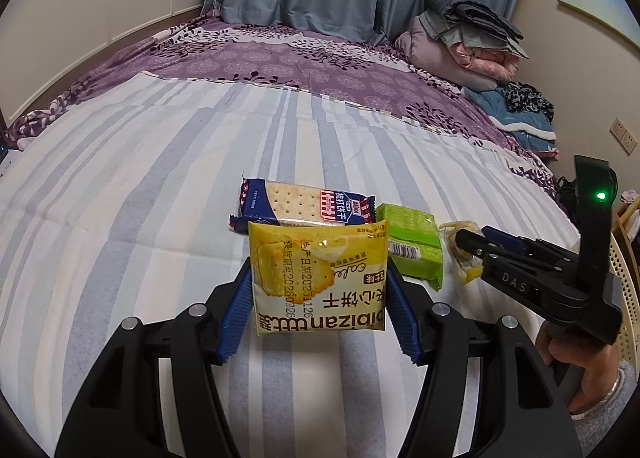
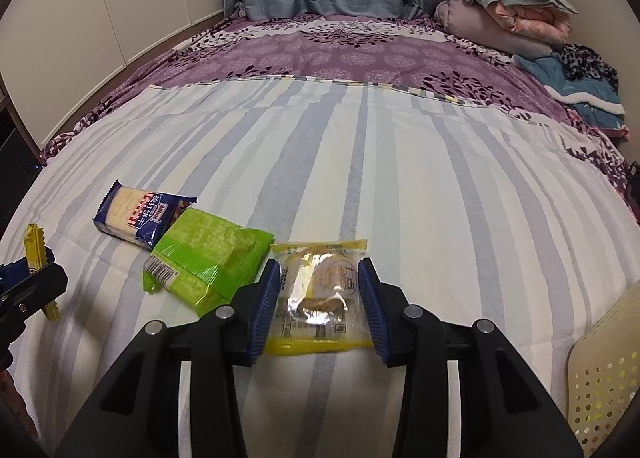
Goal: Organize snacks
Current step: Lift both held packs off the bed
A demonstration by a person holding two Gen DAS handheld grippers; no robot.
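Note:
My left gripper [image 1: 319, 278] is shut on a yellow biscuit packet [image 1: 320, 278], held just above the striped bed sheet. Behind the packet lie a blue cracker packet [image 1: 304, 207] and a green snack packet [image 1: 414, 244]. My right gripper [image 2: 319, 270] is shut on a clear yellow-edged pastry packet [image 2: 318, 298], its blue pads pressing both sides. The left wrist view shows the right gripper [image 1: 464, 244] at the right, gripping that pastry packet [image 1: 466, 258]. The green packet [image 2: 208, 258] and blue cracker packet [image 2: 140, 216] lie to the left in the right wrist view, and the left gripper's fingers [image 2: 28, 282] with the yellow packet's edge [image 2: 38, 258] show at the far left.
A cream perforated basket [image 2: 604, 370] stands at the bed's right edge, also seen as a basket rim [image 1: 624, 298]. Folded blankets [image 1: 468, 38] are piled at the far right of the purple bedspread [image 1: 280, 58]. A person's hand [image 1: 576, 362] holds the right gripper's handle.

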